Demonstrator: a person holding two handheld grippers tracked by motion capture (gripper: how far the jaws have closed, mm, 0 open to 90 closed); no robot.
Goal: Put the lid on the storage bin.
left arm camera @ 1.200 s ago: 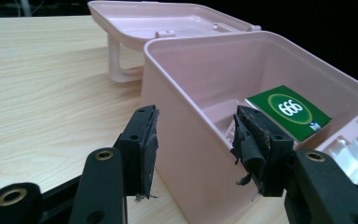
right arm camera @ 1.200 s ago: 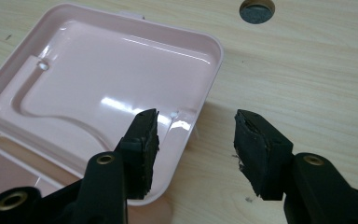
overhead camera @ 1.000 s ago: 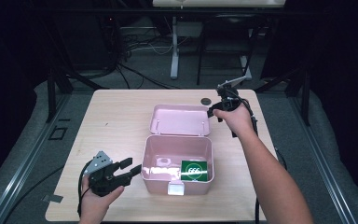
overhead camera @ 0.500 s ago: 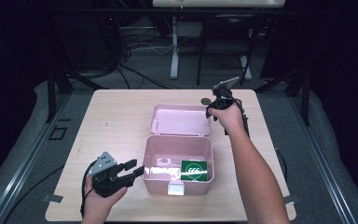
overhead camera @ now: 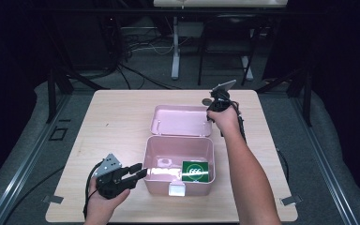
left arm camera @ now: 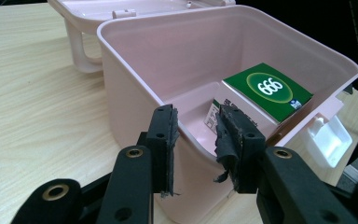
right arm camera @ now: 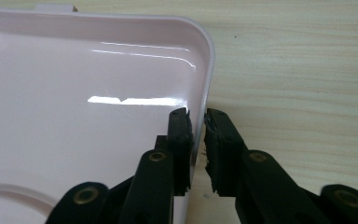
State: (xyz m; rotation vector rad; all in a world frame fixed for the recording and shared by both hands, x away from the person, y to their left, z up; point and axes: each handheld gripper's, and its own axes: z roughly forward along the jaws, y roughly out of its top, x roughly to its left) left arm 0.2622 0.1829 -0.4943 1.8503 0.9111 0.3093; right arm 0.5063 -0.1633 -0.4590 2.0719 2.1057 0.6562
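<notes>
Left gripper (overhead camera: 136,173): black body, grey three-cornered plate on top, black cable looping behind. Right gripper (right arm camera: 197,121): black jaws, brass-coloured rivets at the pivots, frayed dark pads (right arm camera: 214,135). Both forearms bare; no sleeves in the high view.

light wood table (overhead camera: 122,122) with rounded corners, pale grain, lit from above; the room around it is dark. grey floor (overhead camera: 309,140) under and beside the table. metal rails (overhead camera: 18,173) run along the floor on both sides. black frame legs (overhead camera: 56,89) stand at the left and right behind the table. a white stand (overhead camera: 175,51) rises at the back centre, with a pale tabletop (overhead camera: 220,3) at the top edge. black cables (overhead camera: 136,70) lie tangled on the floor behind. tape marks (overhead camera: 56,134) sit left of the table.
</notes>
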